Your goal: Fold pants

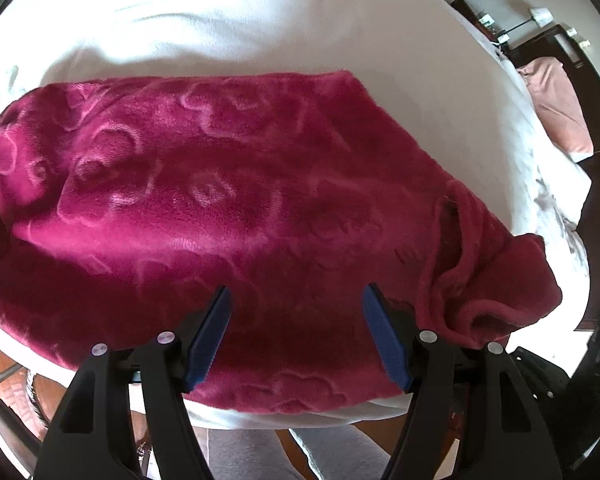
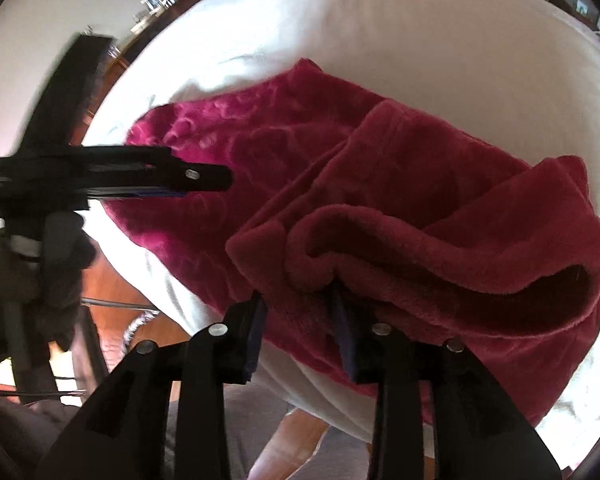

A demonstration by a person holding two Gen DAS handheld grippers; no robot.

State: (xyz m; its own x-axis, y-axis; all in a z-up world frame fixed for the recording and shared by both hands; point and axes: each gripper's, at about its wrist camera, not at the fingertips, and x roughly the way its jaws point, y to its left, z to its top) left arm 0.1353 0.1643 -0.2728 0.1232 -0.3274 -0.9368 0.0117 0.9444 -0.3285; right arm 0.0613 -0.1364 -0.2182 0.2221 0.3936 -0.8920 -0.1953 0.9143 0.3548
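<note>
Magenta fleece pants (image 1: 228,200) with an embossed flower pattern lie folded on a white-covered surface (image 1: 260,20). They also fill the right wrist view (image 2: 400,208). My left gripper (image 1: 296,300) is open and empty just above the near part of the pants. It shows in the right wrist view (image 2: 220,178) over the pants' left end. My right gripper (image 2: 300,304) stands partly open, with a bunched fold of the pants' waistband (image 2: 440,248) between its fingers, lifted off the surface.
The white cover (image 2: 420,40) reaches to the far edge. A pink cloth (image 1: 556,108) and dark furniture stand at the right. A wooden floor (image 2: 128,280) and the person's grey-clad legs (image 1: 332,452) are below the near edge.
</note>
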